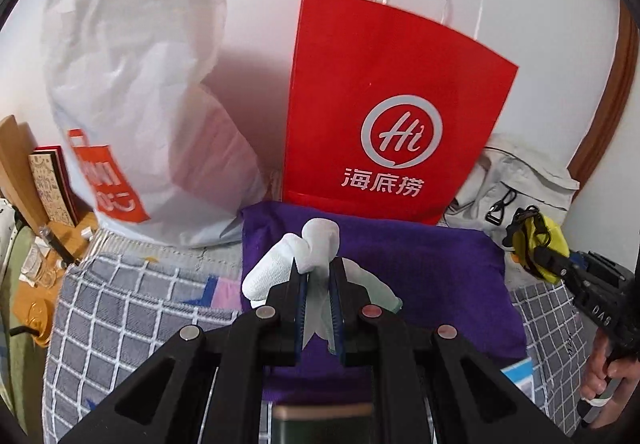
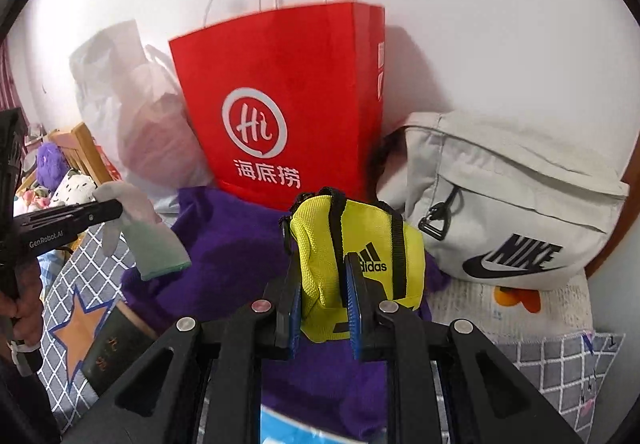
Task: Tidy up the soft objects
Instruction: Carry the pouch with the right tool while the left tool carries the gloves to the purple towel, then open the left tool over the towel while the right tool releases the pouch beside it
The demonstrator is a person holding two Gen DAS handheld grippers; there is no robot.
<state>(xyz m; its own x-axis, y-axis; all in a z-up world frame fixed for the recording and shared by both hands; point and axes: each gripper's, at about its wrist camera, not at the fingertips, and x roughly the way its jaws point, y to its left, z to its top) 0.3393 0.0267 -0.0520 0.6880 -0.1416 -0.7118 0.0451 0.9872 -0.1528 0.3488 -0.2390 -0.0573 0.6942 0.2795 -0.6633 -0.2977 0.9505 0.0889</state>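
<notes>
Left gripper (image 1: 320, 284) pinched a white sock (image 1: 296, 256) above a purple towel (image 1: 420, 264), right gripper (image 2: 322, 296) clamped a yellow Adidas pouch (image 2: 348, 244), red paper bag (image 2: 280, 100) behind, grey Nike bag (image 2: 508, 204) beside, apparently on a checked bedspread (image 1: 120, 304).

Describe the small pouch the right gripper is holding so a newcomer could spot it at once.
Find the tall red paper bag against the wall. Just in front, over the purple cloth, the right gripper clamps a yellow pouch. Unlike the bigger grey Nike bag beside it, it's bright, black-strapped, Adidas-marked.
</notes>
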